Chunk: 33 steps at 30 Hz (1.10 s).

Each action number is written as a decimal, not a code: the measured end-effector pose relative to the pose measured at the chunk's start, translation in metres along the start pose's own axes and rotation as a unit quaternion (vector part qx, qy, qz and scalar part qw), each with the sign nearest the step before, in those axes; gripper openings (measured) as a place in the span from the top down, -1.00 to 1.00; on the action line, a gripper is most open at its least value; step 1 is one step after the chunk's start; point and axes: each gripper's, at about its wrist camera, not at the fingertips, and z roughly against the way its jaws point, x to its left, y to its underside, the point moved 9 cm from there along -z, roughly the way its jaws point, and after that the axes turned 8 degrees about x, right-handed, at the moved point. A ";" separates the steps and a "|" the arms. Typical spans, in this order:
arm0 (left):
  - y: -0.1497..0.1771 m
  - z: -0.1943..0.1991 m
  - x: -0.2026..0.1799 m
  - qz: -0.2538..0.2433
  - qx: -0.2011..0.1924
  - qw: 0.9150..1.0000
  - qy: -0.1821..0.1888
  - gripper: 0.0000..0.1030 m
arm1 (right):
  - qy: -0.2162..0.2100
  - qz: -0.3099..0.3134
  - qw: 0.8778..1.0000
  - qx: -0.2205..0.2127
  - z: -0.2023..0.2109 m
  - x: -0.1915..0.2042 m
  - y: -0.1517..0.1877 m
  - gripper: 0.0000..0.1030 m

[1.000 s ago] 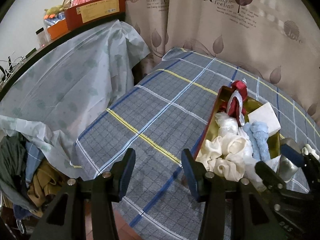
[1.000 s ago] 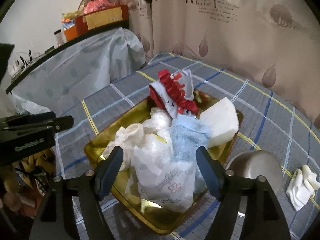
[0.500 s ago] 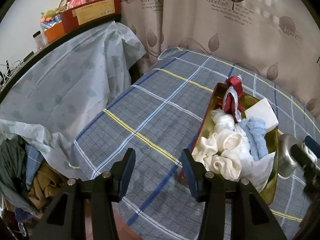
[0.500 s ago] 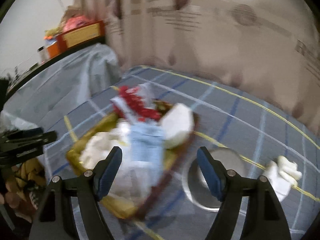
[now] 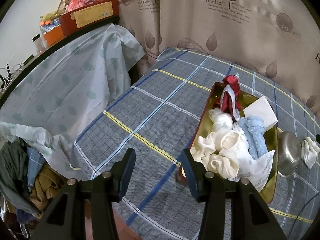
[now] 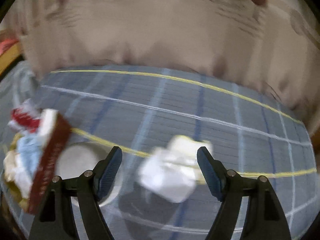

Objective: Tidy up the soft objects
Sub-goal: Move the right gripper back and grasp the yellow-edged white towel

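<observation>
A gold tray (image 5: 274, 140) on the plaid bed holds soft things: cream cloths (image 5: 218, 150), a light blue towel (image 5: 254, 134), a red and white piece (image 5: 230, 94) and a white block (image 5: 260, 112). My left gripper (image 5: 158, 160) hovers open over bare bedspread just left of the tray, holding nothing. A loose white cloth (image 5: 309, 153) lies right of the steel bowl (image 5: 288, 152). In the blurred right wrist view that white cloth (image 6: 172, 172) lies on the bed in front of my right gripper (image 6: 160, 160), between its open fingers, with no pad touching it. The tray (image 6: 48, 160) shows at the left edge.
The steel bowl (image 6: 80, 160) stands between the tray and the white cloth. A curtain (image 5: 220, 20) hangs behind the bed. A sheet-covered counter (image 5: 60, 80) with boxes (image 5: 90, 14) rises at the left, and a heap of clothes (image 5: 24, 170) lies below it.
My right gripper has swung right, away from the tray and past the bowl, and now faces the loose white cloth. It has left the left wrist view. The left gripper has stayed put.
</observation>
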 end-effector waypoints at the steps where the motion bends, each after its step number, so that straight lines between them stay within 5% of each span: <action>1: 0.000 0.000 -0.001 -0.001 0.000 1.000 0.000 0.06 | -0.001 -0.018 1.000 0.007 -0.005 -0.010 -0.002 -0.46; 16: -0.001 0.005 -0.012 -0.022 -0.010 1.000 -0.013 0.06 | -0.021 -0.078 0.994 0.078 -0.068 -0.036 0.004 -0.51; 33: 0.000 0.005 -0.031 -0.043 -0.005 0.999 -0.014 0.06 | -0.017 -0.062 0.995 0.072 -0.060 -0.085 0.035 -0.48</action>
